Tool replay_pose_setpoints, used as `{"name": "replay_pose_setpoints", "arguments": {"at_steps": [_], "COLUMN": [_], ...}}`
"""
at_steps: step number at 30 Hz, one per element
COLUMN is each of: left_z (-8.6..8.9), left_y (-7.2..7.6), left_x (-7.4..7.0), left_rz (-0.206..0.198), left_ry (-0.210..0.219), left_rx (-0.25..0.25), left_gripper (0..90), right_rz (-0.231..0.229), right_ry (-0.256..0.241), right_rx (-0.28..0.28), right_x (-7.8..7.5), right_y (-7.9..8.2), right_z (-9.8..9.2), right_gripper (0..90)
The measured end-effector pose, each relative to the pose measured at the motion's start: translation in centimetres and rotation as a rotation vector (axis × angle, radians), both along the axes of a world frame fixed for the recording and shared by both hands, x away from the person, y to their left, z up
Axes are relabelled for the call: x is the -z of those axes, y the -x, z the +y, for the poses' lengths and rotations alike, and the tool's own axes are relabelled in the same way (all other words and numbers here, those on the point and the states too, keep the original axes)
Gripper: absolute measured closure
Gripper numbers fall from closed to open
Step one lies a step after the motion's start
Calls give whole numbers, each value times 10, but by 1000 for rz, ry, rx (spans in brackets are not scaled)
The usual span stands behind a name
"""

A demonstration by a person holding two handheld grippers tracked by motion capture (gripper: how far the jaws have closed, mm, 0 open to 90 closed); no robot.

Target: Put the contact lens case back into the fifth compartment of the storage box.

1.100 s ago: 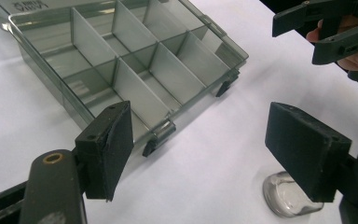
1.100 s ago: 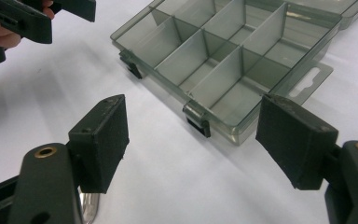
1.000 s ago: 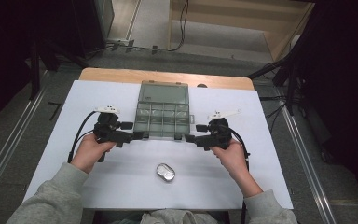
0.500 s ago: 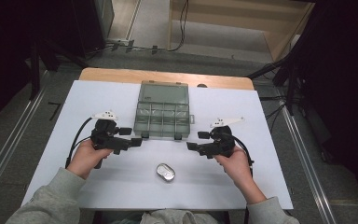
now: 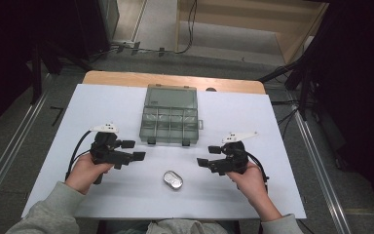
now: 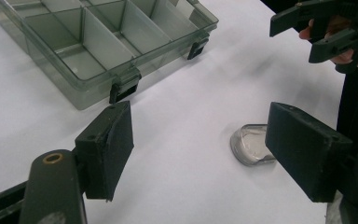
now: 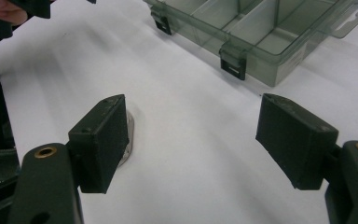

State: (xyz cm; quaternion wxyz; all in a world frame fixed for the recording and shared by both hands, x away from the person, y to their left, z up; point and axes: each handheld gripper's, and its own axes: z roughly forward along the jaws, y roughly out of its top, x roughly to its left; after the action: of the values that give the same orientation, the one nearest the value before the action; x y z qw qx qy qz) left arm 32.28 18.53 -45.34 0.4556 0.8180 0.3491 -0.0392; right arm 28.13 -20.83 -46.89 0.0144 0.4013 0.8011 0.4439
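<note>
A clear grey compartment box (image 5: 169, 126) lies open on the white table top (image 5: 272, 126), its lid (image 5: 171, 96) flat behind it and its cells looking empty. A small oval metal tin (image 5: 173, 180) rests on the table nearer the person. My left gripper (image 5: 133, 150) hovers open, left of the tin and in front of the box's left corner. My right gripper (image 5: 208, 156) is open too, right of the tin. In the left gripper view the tin (image 6: 248, 145) peeks out beside the right jaw of that gripper (image 6: 205, 149). In the right gripper view the tin (image 7: 129, 139) is half hidden behind the left jaw of that gripper (image 7: 198, 140).
The box's two black latches (image 6: 123, 88) face the person. A wooden table edge (image 5: 126, 78) runs behind the white top. Metal rails (image 5: 9, 146) flank the table, with cables and dark stands beyond.
Both hands have drawn the grippers back from the box's front edge toward the person and apart. The box and the tin have stayed put.
</note>
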Motion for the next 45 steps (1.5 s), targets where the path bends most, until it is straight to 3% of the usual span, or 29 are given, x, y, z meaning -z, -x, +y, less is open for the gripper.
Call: {"name": "replay_pose_setpoints", "arguments": {"at_steps": [8, 16, 42, 45], "left_z": [5, 11, 23, 23], "left_y": [9, 18, 40, 41], "left_x": [2, 4, 8, 8], "left_rz": [10, -2, -1, -3], "left_ry": [16, -1, -5, -14], "left_rx": [7, -3, -26, -48], "left_gripper": [243, 243, 239, 239], "right_rz": [11, 16, 25, 29], "right_ry": [7, 5, 28, 22], "right_rx": [-12, -29, -119, -122], "right_x": [5, 8, 7, 7], "right_y": [8, 11, 2, 1], "right_z": [0, 3, 31, 34], "right_gripper": [233, 234, 230, 228]}}
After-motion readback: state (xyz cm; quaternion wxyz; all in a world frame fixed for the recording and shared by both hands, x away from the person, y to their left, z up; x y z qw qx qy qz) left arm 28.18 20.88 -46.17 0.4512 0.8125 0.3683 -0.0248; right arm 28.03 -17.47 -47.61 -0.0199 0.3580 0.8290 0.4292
